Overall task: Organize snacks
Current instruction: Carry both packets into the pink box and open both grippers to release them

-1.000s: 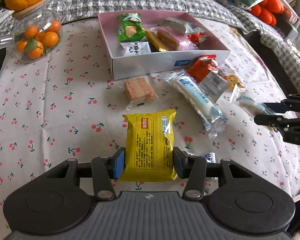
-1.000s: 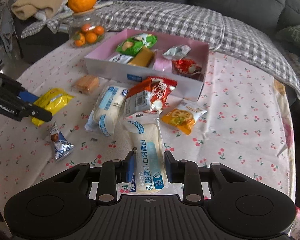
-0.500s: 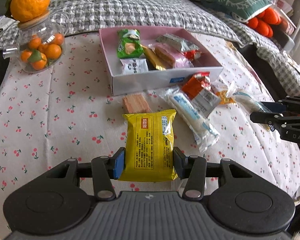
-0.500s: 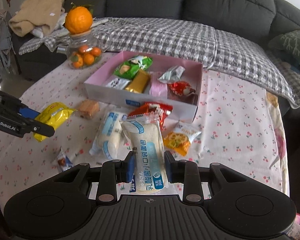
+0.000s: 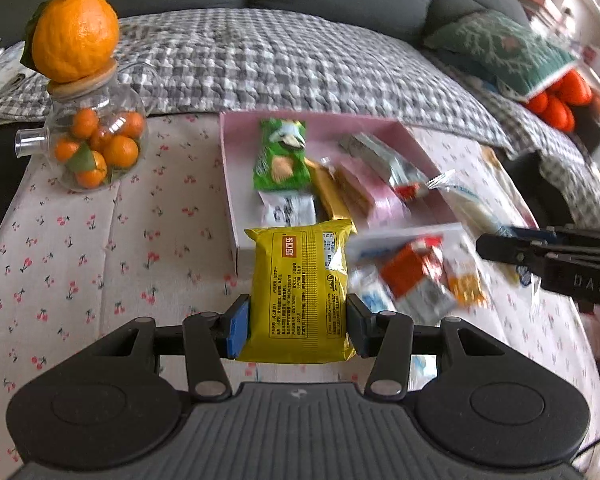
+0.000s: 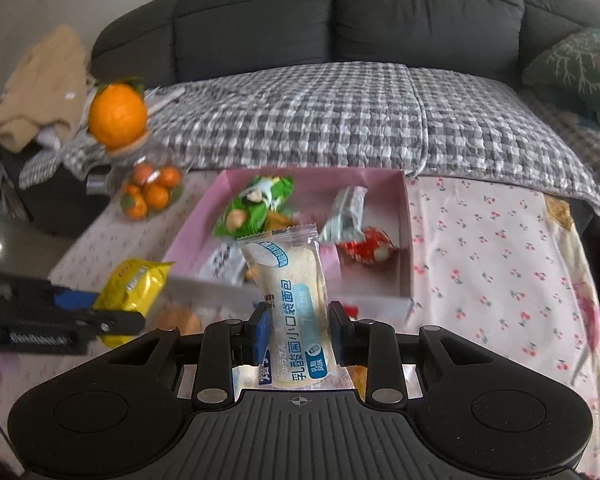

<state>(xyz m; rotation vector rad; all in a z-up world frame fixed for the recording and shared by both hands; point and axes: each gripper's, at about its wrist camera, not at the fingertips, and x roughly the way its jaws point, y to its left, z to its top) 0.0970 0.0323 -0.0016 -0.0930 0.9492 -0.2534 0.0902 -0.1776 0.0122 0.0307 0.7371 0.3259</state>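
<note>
Two packets were already in hand and off the cloth. The left gripper (image 5: 298,322) was clamped on the sides of a yellow snack packet (image 5: 300,288), and the right gripper (image 6: 298,334) was pinched tight on a pale bread roll packet (image 6: 290,292). Compared with a second earlier, both had risen and swung forward: the pink box (image 5: 232,184), then well ahead of them, now sat just beyond the tips of both packets. That suggested the pick-up was finished and the drop into the box was the step in hand.

On the tablecloth (image 5: 100,240) just short of the box, loose packets remained: a red one (image 5: 410,272), a small orange one (image 5: 466,286) and a blue-and-white one (image 5: 370,294), so three at least, though blur made that count unsure.

In the box lay about seven: a green packet (image 5: 282,158), a white one (image 5: 286,210), a gold bar (image 5: 332,196), a pink wafer pack (image 5: 364,192), a silver pack (image 5: 374,150), a red-wrapped sweet (image 6: 366,246) and a small red packet (image 5: 410,191).

Beyond stood one glass jar (image 5: 96,144) of small oranges, with one large orange (image 5: 74,34) on its lid.
</note>
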